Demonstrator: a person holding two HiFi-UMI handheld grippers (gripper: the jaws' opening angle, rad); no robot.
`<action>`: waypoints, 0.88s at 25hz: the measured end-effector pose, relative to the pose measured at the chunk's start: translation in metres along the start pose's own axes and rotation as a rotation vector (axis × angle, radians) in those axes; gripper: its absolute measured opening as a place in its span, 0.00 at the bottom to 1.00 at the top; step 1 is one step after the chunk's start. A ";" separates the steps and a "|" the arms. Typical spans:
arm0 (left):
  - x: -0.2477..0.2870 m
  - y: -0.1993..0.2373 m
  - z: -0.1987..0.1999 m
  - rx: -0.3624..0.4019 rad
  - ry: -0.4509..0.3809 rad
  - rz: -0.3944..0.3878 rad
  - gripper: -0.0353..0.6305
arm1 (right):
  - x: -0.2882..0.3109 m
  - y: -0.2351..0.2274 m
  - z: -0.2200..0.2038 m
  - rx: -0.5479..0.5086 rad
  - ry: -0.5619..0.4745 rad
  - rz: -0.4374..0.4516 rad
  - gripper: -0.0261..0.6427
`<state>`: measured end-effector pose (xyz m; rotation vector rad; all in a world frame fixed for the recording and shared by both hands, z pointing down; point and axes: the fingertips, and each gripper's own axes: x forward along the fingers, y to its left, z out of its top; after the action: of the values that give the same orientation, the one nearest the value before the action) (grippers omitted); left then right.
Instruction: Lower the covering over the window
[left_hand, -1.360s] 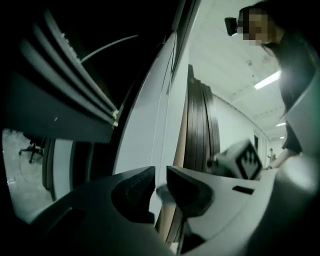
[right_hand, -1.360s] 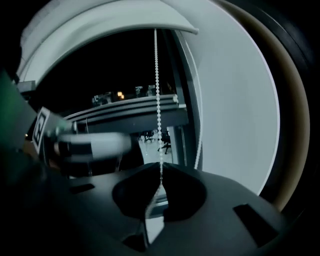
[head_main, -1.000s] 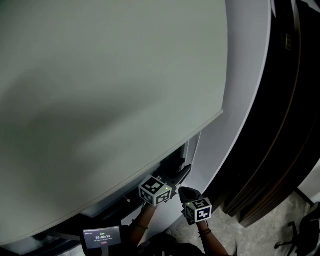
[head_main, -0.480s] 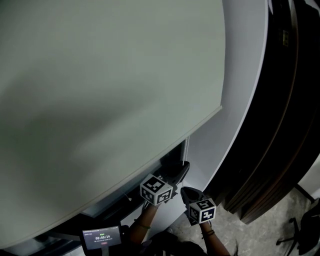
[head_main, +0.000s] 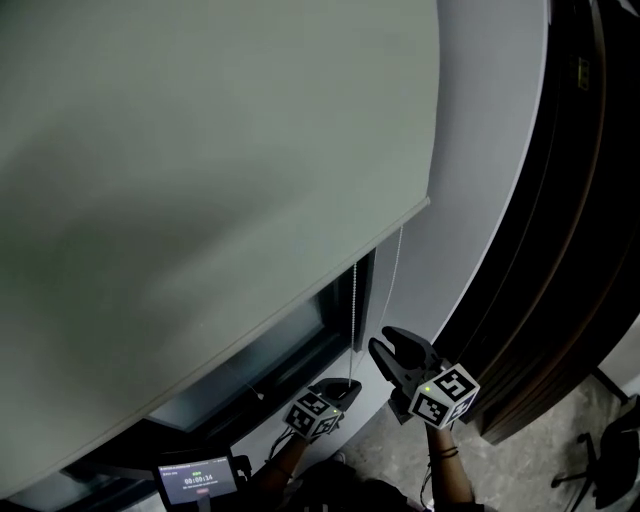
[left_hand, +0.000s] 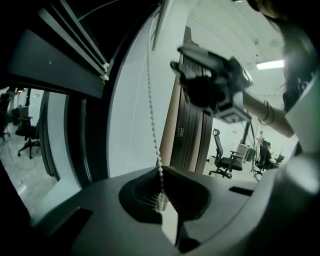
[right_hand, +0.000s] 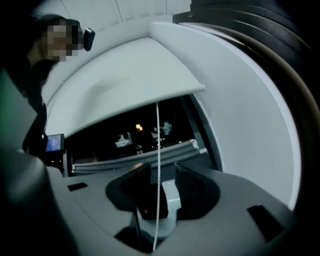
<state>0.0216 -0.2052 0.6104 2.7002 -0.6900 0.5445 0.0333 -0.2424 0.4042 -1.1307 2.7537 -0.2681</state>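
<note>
**A:** What is nearest the camera?

**B:** Two hand-held tools. The left tool (left_hand: 162, 202) sits low, its jaws closed tight on a white bead chain (left_hand: 152, 115). The right tool (right_hand: 162, 172) is higher and just beside it. Its jaws have just been opening and stand wide, and the chain's second strand (right_hand: 158, 130) runs between them, touching neither pad.

**A:** And beyond them?

**B:** A dark strip of window glass (head_main: 262, 365) is uncovered. Above it hangs the pale grey roller shade (head_main: 200, 150), drawn partway down, with its bottom edge slanting across the head view. A white wall (head_main: 470, 200) lies to the right.

**A:** How will the chain handle?

**B:** It is likely light, thin and limp, going taut only under a pull. The beads should give the pads purchase, though a smooth strand may slip. It is best gripped squarely on the beads, high up, and drawn straight down. The shade fabric looks soft and should be left alone.
</note>
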 end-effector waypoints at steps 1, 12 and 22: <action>0.001 -0.001 -0.002 0.016 0.019 -0.008 0.05 | 0.012 0.005 0.021 -0.031 -0.024 0.026 0.25; 0.015 -0.005 -0.033 0.026 0.092 -0.052 0.05 | 0.089 0.006 0.081 -0.056 -0.079 0.122 0.06; -0.034 0.034 0.041 -0.050 -0.233 0.020 0.07 | 0.063 -0.021 0.078 -0.054 -0.134 0.000 0.06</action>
<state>-0.0120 -0.2356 0.5665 2.7382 -0.7783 0.2154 0.0195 -0.3094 0.3284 -1.1188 2.6581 -0.1146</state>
